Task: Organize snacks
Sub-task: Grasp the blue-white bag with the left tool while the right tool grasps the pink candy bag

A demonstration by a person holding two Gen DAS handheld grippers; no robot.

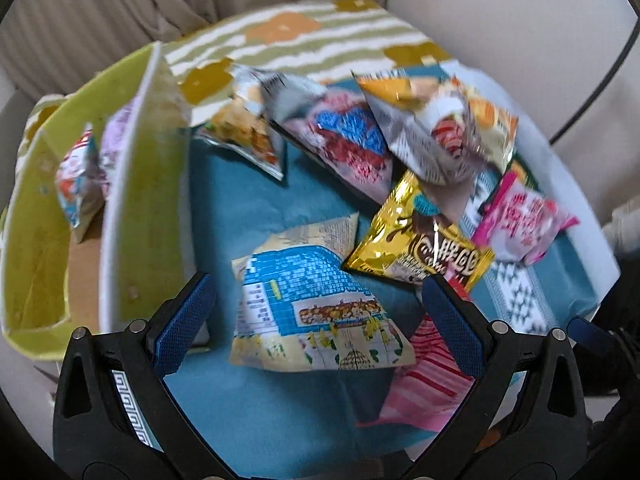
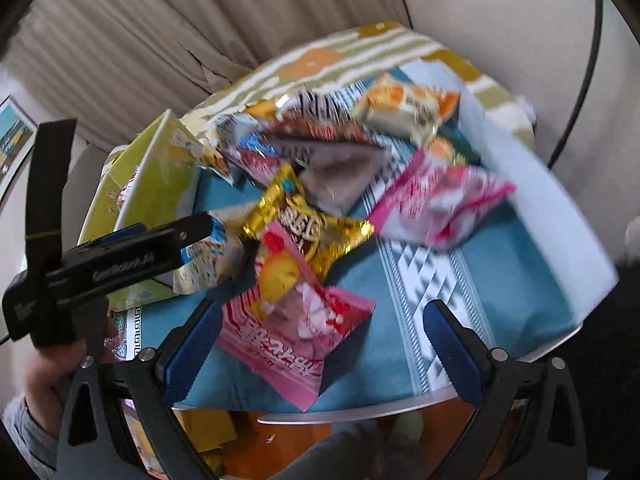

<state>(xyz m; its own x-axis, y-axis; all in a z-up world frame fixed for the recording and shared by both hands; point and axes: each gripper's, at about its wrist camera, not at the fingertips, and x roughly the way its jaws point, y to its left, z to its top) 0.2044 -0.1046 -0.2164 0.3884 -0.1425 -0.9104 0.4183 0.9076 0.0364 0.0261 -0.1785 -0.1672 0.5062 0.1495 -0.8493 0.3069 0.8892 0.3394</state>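
Observation:
Several snack packets lie scattered on a teal cloth (image 1: 248, 216). My left gripper (image 1: 316, 308) stands open over a pale yellow packet with a blue panel (image 1: 308, 300), its fingers on either side and apart from it. A gold packet (image 1: 420, 240) lies just right of that one. My right gripper (image 2: 324, 328) is open above a pink striped packet (image 2: 288, 344), not touching it. The gold packet (image 2: 308, 228) lies beyond it. In the right wrist view the left gripper's body (image 2: 120, 256) shows at the left, held by a hand (image 2: 44, 384).
A lime-green box (image 1: 148, 208) stands at the left with two packets (image 1: 76, 176) inside. More packets (image 1: 344, 140) pile up at the back; a pink one (image 2: 436, 200) lies at the right. The table's near edge (image 2: 360, 412) is close below my right gripper. Curtains hang behind.

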